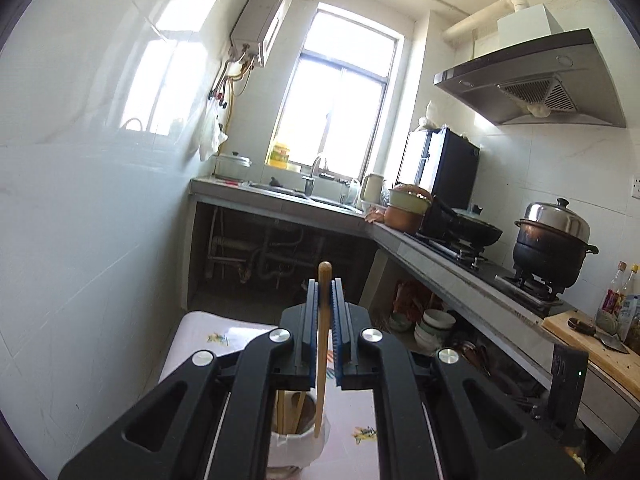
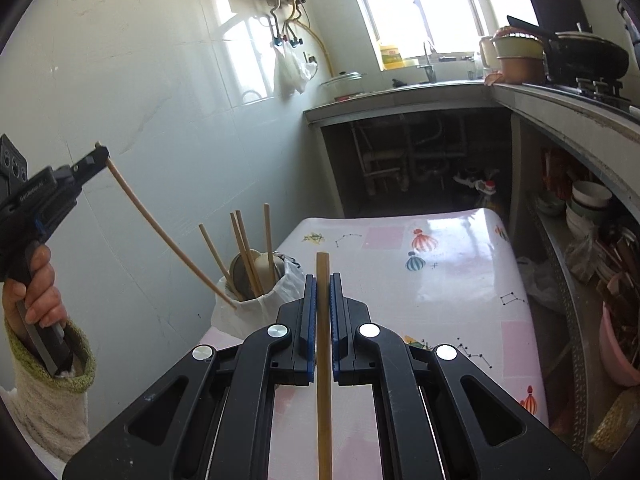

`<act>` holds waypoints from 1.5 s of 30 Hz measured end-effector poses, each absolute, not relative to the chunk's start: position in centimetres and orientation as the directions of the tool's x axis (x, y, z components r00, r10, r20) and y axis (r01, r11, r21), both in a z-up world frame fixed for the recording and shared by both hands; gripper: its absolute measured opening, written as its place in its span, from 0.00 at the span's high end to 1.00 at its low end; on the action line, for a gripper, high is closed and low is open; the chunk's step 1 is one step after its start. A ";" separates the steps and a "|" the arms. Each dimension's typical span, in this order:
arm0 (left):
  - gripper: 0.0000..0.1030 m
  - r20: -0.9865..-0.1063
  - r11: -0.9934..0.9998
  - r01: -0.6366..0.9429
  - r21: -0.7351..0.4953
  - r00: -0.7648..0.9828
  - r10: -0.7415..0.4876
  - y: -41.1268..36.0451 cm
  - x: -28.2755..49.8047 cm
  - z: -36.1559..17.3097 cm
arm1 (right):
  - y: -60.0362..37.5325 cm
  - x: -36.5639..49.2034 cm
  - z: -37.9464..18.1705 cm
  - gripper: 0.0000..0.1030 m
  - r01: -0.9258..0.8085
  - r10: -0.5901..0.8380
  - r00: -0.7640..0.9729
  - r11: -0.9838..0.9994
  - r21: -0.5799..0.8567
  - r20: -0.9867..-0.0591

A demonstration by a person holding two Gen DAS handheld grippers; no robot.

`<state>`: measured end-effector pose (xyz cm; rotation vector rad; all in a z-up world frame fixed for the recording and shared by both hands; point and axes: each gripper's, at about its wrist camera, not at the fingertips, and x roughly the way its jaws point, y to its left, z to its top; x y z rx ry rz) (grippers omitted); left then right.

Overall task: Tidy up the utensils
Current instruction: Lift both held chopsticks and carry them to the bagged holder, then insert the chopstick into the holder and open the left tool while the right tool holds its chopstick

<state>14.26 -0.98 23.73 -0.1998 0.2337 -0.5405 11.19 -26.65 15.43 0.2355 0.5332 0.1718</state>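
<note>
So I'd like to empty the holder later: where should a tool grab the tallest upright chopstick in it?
Grip the chopstick near its bare top end, coming down from above. It stands almost upright in the holder, its lower part buried among the other sticks and spoons, so only the upper shaft is free for the fingers to close across.

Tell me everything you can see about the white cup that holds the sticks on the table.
The utensil holder is a round container that looks lined or wrapped in white plastic bag. It stands upright at the near left edge of the patterned table, close to the tiled wall. Several wooden chopsticks and a pale spoon stand in it. The chopstick held by the left gripper leans in, its lower tip at the rim.
</note>
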 end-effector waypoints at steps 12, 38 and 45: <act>0.95 -0.269 0.871 0.435 -0.227 0.832 -0.486 -4.9 21.1 19.9 | -28.1 12.2 13.6 0.96 -0.071 0.217 0.820 0.957 0.282 -0.529; 0.85 -0.524 0.865 0.462 -0.196 0.696 -0.491 -8.4 24.9 11.6 | -27.3 13.0 13.1 0.96 -0.063 0.214 0.799 0.959 0.275 -0.562; 0.47 -0.446 0.865 0.442 -0.239 0.741 -0.502 -4.6 22.1 13.2 | -26.2 13.8 15.6 0.96 -0.116 0.239 0.824 0.958 0.261 -0.513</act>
